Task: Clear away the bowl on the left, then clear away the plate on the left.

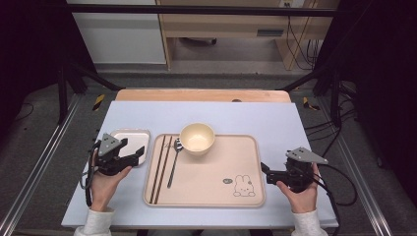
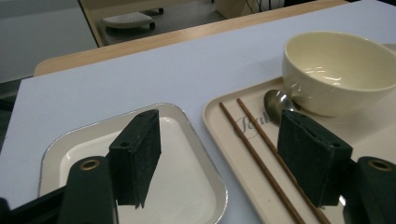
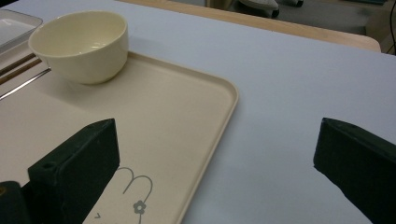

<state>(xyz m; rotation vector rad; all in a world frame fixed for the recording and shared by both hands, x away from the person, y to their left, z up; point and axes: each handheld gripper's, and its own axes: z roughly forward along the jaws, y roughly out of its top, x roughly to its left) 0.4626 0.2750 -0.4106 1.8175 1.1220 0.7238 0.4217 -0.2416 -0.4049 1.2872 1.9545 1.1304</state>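
Left gripper [image 1: 133, 152]: jaws apart, nothing held, one over the small metal tray [image 2: 196, 186], the other over the chopsticks [image 2: 261, 154]. Cream bowl [image 1: 197, 138] just beyond. Right gripper [image 1: 265, 172]: jaws wide apart, empty, straddling the beige serving tray's [image 3: 219, 121] right rim.

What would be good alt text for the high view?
A beige tray holds a cream bowl, spoon and chopsticks; a small metal dish sits left. The left gripper and right gripper flank it, open.

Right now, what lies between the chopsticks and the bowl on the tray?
The spoon, seen in the high view: handle beside the chopsticks, head touching the bowl.
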